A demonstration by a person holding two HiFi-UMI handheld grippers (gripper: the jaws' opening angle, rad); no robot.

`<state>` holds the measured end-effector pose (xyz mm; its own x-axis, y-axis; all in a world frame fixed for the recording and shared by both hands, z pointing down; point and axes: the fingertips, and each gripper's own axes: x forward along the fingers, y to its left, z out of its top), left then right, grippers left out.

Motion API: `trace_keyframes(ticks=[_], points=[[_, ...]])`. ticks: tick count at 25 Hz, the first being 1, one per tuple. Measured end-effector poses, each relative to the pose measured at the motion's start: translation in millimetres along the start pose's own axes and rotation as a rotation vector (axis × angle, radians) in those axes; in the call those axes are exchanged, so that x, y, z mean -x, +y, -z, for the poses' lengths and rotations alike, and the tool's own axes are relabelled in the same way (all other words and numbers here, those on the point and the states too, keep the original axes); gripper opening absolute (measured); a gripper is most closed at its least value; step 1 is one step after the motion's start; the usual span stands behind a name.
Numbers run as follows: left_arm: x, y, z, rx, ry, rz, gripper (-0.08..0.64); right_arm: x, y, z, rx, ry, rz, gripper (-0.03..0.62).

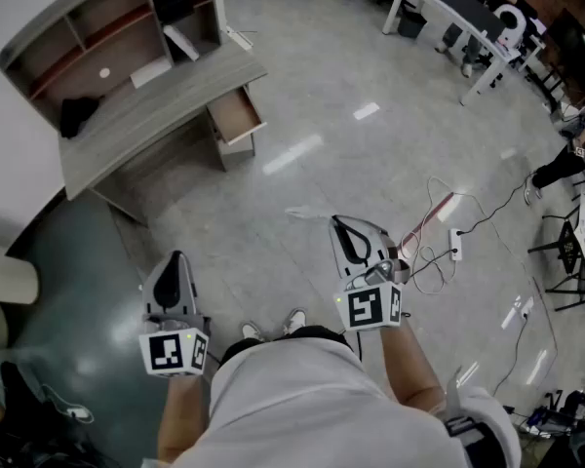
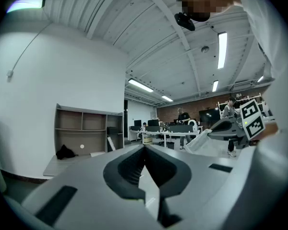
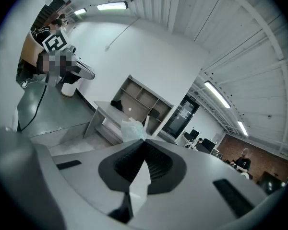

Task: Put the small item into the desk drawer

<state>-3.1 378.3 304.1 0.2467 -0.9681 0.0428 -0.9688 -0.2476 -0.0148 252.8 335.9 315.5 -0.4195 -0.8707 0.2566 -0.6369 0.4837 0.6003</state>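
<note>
The person wears a white shirt (image 1: 292,403) and white shoes (image 1: 294,318); the left gripper (image 1: 177,255) and right gripper (image 1: 337,222) are grey moulded shells with dark ribbed pads (image 2: 130,166); each carries a white cube (image 1: 372,305) with black square markers.

Open floor (image 1: 312,164) up to desk (image 1: 166,105); drawer (image 1: 236,115) pulled out; cables (image 1: 439,252) on floor right.

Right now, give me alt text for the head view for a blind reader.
The person's right hand-held gripper pinches a small clear bag; the left hand-held gripper is empty. Ahead on the grey floor stands a desk with its drawer open.
</note>
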Motion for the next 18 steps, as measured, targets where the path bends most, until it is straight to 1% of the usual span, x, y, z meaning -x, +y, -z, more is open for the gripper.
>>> trace_keyframes(ticks=[4, 8, 10, 14, 18], points=[[2, -3, 2, 0.002, 0.004, -0.003, 0.018, -1, 2, 0, -0.004, -0.002, -0.012, 0.023], [3, -3, 2, 0.002, 0.01, -0.022, 0.018, -2, -1, -6, -0.04, -0.055, -0.031, 0.023], [2, -3, 2, 0.0, 0.012, -0.035, 0.018, -4, -5, -6, -0.042, -0.069, -0.03, 0.023], [1, -2, 12, 0.006, 0.018, -0.061, 0.018, -12, -5, 2, -0.045, -0.065, -0.04, 0.023], [2, -12, 21, 0.016, 0.04, -0.07, 0.018, -15, -7, 9, -0.045, -0.066, -0.061, 0.023]])
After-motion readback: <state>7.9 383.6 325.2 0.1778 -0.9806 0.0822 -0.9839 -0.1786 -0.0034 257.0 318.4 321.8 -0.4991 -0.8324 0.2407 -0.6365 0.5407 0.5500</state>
